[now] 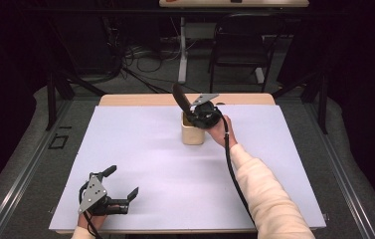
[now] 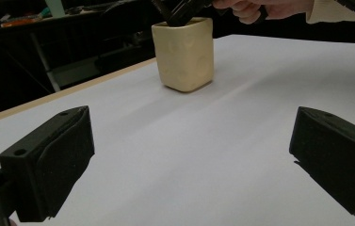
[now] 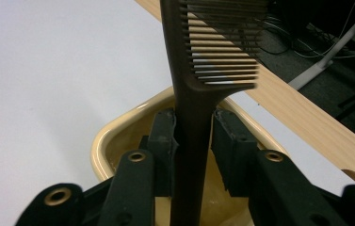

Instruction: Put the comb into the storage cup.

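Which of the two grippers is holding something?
The right gripper, over the cream cup, is clamped on a black comb. The left gripper sits open near the table's front edge.

Lab: dark curtains, floor cables [image 1: 142, 62], folding chair [image 1: 239, 42], white-covered table [image 1: 140, 149].

The right gripper [image 1: 195, 110] holds a dark comb [image 1: 180, 97] over the cream cup [image 1: 193, 133]; the left gripper [image 1: 123, 184] rests well nearer than the cup.

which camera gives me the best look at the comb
The right gripper view: the comb fills the centre, its teeth and handle clear, with the right tool at its handle over the cream cup. The high view shows it as a small dark shape; the left gripper view catches a dark sliver at the cup's mouth.
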{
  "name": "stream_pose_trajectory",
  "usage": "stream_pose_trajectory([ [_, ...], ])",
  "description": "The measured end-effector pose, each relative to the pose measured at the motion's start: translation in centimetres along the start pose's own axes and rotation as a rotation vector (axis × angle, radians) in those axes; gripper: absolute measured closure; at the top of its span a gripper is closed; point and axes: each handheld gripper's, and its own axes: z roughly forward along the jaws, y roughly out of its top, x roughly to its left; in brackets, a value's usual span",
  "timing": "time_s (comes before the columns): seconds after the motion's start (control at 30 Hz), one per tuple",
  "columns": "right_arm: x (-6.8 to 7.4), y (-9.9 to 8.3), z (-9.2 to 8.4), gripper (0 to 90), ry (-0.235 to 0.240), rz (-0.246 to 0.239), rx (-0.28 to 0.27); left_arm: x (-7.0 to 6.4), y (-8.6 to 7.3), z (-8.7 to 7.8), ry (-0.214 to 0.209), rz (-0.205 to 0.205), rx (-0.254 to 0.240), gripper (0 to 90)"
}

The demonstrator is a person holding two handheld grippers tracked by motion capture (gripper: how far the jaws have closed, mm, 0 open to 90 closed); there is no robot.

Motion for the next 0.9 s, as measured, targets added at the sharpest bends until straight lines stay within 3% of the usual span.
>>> stream_pose_trajectory([
  [0.03,0.0,0.0,0.0,67.2,-0.004,-0.002,-0.004,0.0,0.0,0.0,-0.001,0.000,0.000,0.5],
  [0.13,0.0,0.2,-0.4,46.3,-0.038,0.008,-0.001,0.0,0.0,0.0,0.000,0.001,-0.002,0.5],
  [0.3,-0.4,0.2,-1.8,23.3,-0.025,0.043,-0.021,0.0,0.0,0.0,-0.002,0.001,-0.001,0.5],
  [0.53,-0.7,0.4,-4.0,12.0,0.011,0.050,-0.057,0.0,0.0,0.0,-0.001,-0.001,-0.001,0.5],
  [0.9,-0.4,-0.1,-6.0,0.2,0.111,0.041,-0.013,-0.1,0.0,0.1,-0.003,0.001,0.001,0.5],
])
